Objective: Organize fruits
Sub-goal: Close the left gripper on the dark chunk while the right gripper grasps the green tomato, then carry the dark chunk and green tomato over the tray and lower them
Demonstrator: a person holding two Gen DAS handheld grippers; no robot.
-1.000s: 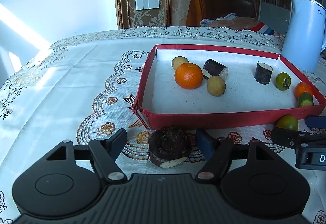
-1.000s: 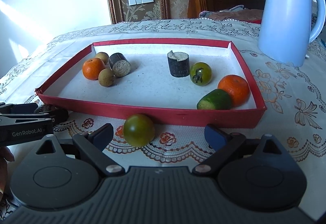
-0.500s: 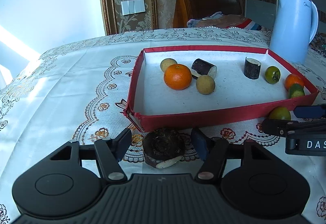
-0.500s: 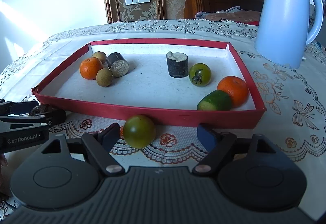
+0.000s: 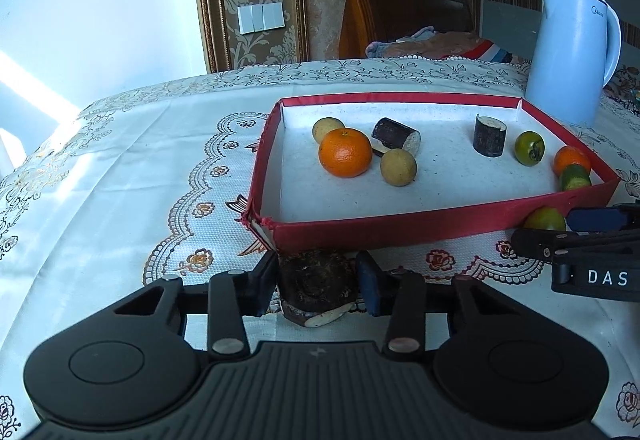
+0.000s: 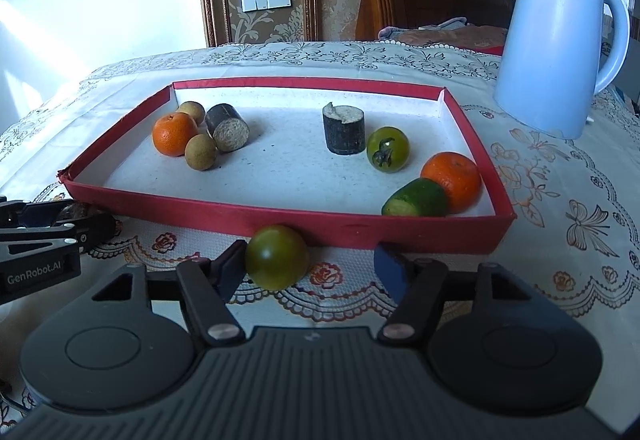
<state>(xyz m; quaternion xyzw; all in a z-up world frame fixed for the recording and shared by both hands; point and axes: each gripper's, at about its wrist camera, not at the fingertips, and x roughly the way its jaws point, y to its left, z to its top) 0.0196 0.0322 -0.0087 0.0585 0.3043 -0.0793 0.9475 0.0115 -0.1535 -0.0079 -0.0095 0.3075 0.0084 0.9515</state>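
A lace-patterned cloth covers the desk (image 5: 120, 175), with a pale blue kettle (image 6: 560, 51) at the far right and a red-walled tray (image 6: 280, 217) in the middle. In the tray lie two oranges, two longans, two dark cut stalk pieces, a green tomato and a cucumber end.

Both pairs of fingers have just been closing, each around a piece lying on the cloth in front of the tray's near wall. Our left gripper (image 5: 316, 278) now has its fingers pressed on either side of the dark, rough-skinned fruit piece (image 5: 316, 282), which shows a pale cut edge underneath. Our right gripper (image 6: 310, 268) is less far along: its left finger sits against the green tomato (image 6: 277, 258), while its right finger stands clear of it, so the tomato is between the fingers but not yet clamped.

We judge that the left piece is ready to be lifted over the wall into the tray, while the right needs to close further. The tomato is round and could roll away from a one-sided push.
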